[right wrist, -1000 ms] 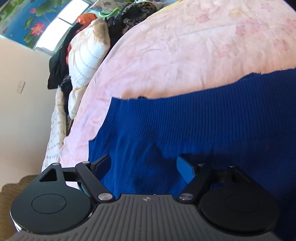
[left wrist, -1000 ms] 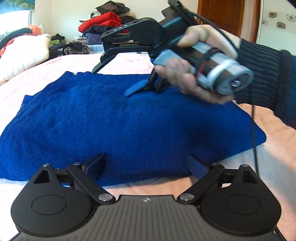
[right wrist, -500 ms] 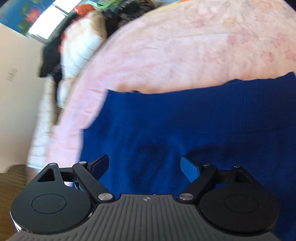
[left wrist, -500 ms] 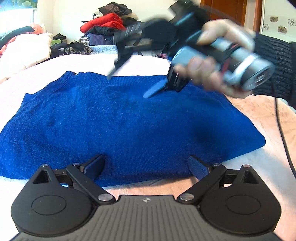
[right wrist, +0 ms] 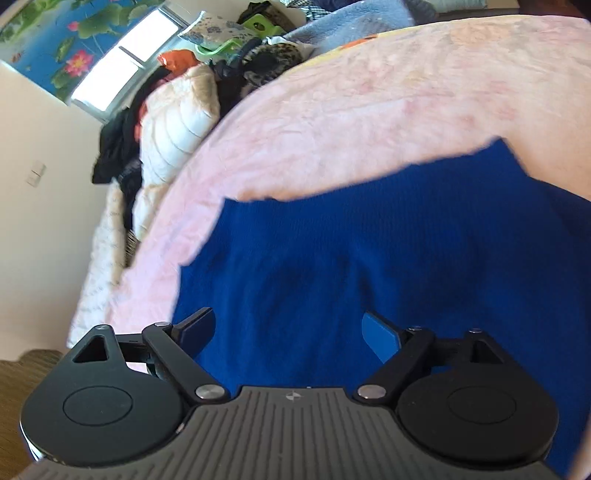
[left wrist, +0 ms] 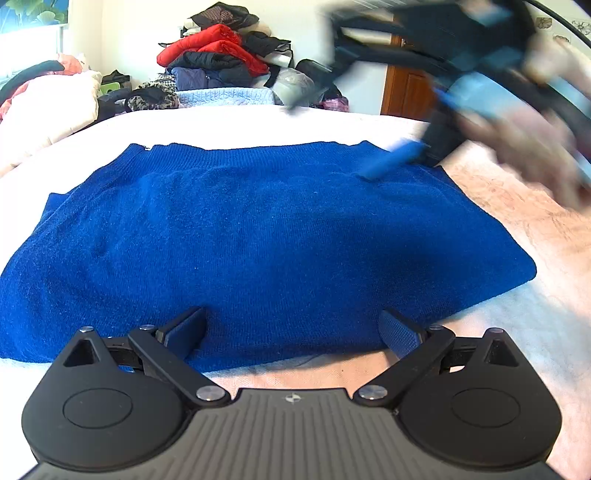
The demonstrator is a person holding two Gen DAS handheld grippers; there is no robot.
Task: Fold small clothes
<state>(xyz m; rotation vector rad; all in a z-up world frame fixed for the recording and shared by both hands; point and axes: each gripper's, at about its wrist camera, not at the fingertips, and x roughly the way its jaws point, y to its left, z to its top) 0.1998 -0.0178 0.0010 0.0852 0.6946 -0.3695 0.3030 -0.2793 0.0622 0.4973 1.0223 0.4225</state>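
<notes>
Blue sweater [left wrist: 258, 236] flat on bed [left wrist: 517, 206], bare bedspread all round its edges, left claw [left wrist: 291, 332] wide at near hem, right claw [right wrist: 288, 328] wide, just been opening, nothing gripped.

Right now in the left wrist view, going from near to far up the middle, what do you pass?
Left gripper, jaws open → blue knit sweater lying flat → bare strip of pale pink bedspread → light blue knitted blanket → heap of clothes with red jackets on it → white wall.
</notes>
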